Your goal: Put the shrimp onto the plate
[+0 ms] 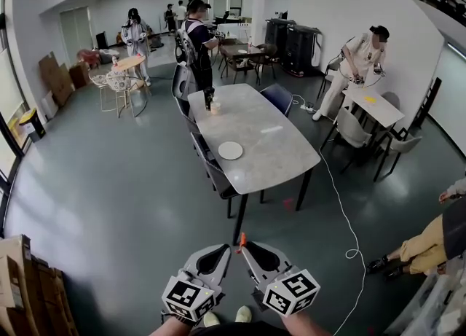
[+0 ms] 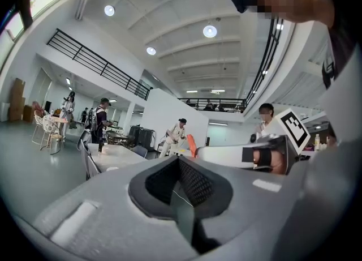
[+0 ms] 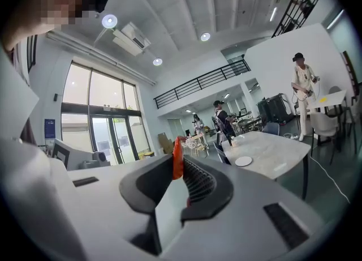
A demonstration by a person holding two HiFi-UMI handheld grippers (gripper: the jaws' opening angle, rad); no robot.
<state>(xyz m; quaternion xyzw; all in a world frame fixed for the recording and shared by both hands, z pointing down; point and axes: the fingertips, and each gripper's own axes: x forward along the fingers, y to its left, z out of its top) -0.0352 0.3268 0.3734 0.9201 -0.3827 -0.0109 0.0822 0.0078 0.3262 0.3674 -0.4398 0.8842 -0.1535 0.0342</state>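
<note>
A small orange-red shrimp sticks up from the tip of my right gripper, which is shut on it. In the right gripper view the shrimp stands pinched between the black pads. My left gripper hangs beside it, shut with nothing in it, and from the left gripper view the shrimp shows past its closed jaws. Both grippers are low at the frame's bottom, above the grey floor. The white round plate lies on the near half of the grey marble table, well ahead of both grippers. The same plate appears small in the right gripper view.
A dark bottle and a cup stand at the table's far end. Chairs line the table's left side. A white cable runs over the floor on the right. Several people stand around; cardboard boxes sit at the left.
</note>
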